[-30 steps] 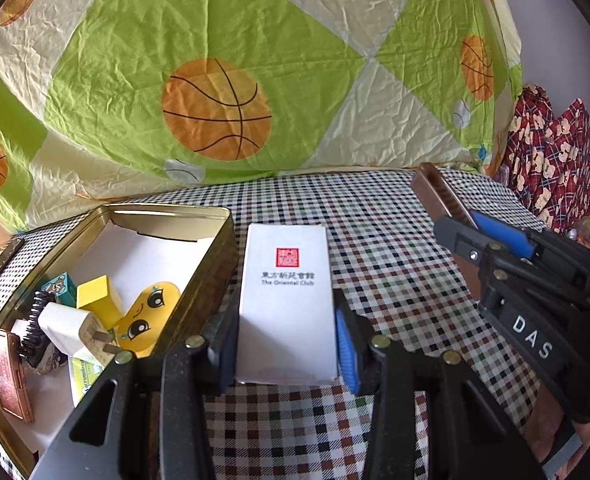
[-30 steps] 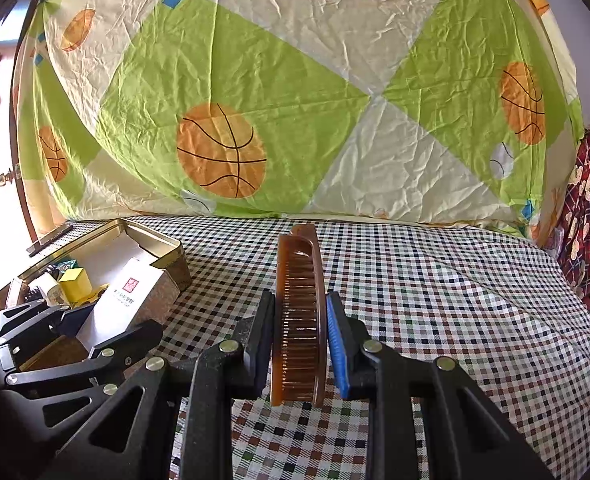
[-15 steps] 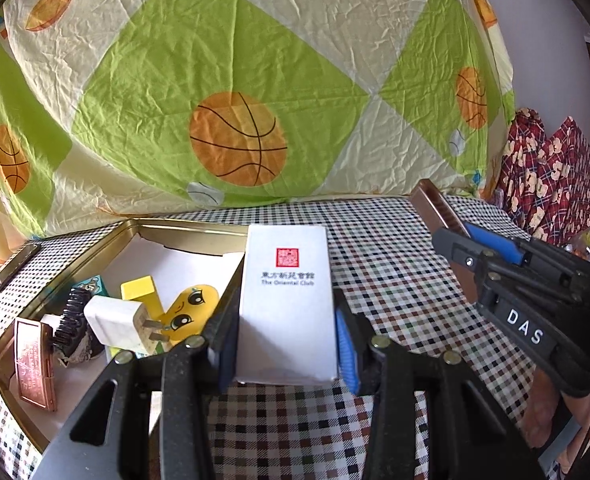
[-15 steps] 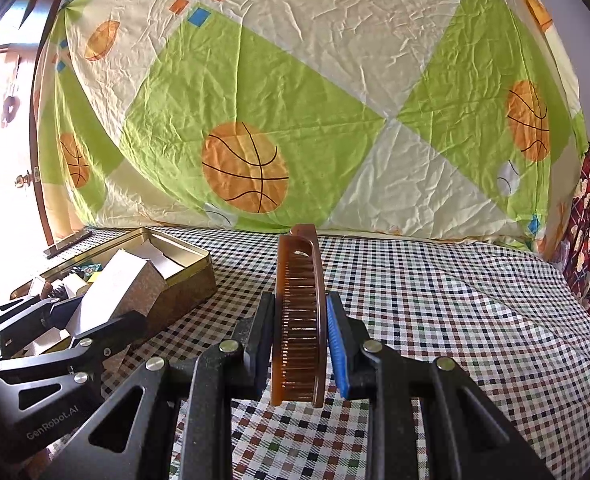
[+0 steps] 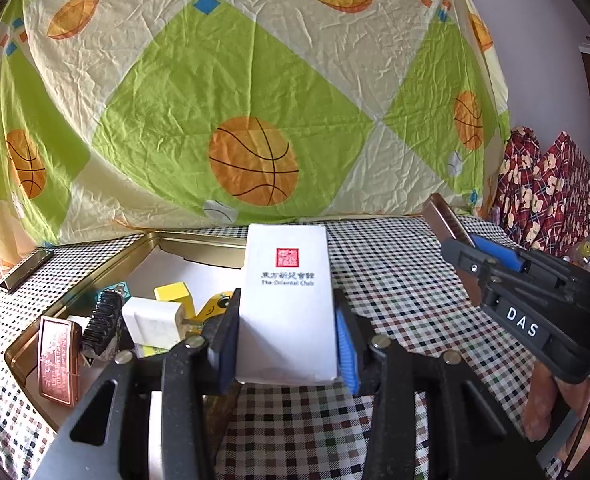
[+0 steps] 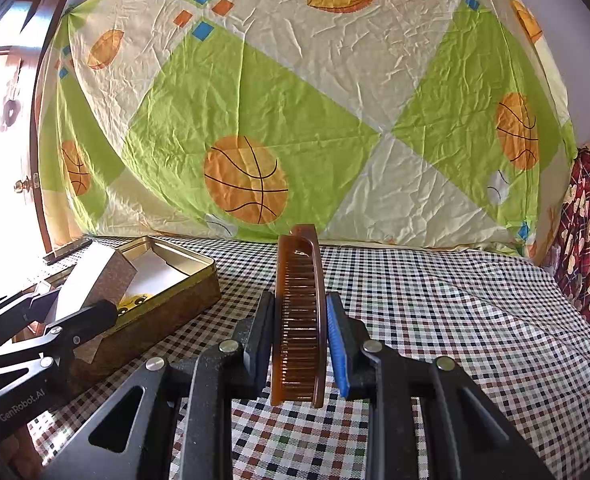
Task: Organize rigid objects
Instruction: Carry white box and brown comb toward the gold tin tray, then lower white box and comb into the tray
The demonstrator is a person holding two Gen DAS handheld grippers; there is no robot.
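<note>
My left gripper is shut on a white box with a red seal, held upright just right of the gold tin. That box and the left gripper also show at the left of the right wrist view, over the tin. A brown comb stands on edge between the pads of my right gripper, which is shut on it above the checked cloth. The right gripper with the comb appears at the right of the left wrist view.
The tin holds a white charger, a yellow block, a yellow face toy, a black brush and a copper bar. A dark flat bar lies left of the tin. A basketball-print sheet hangs behind the checked table.
Both grippers have shifted with their loads: the white box now sits closer over the tin's right wall, and the views tilted upward so more of the hanging sheet shows. Both grips are unchanged.
</note>
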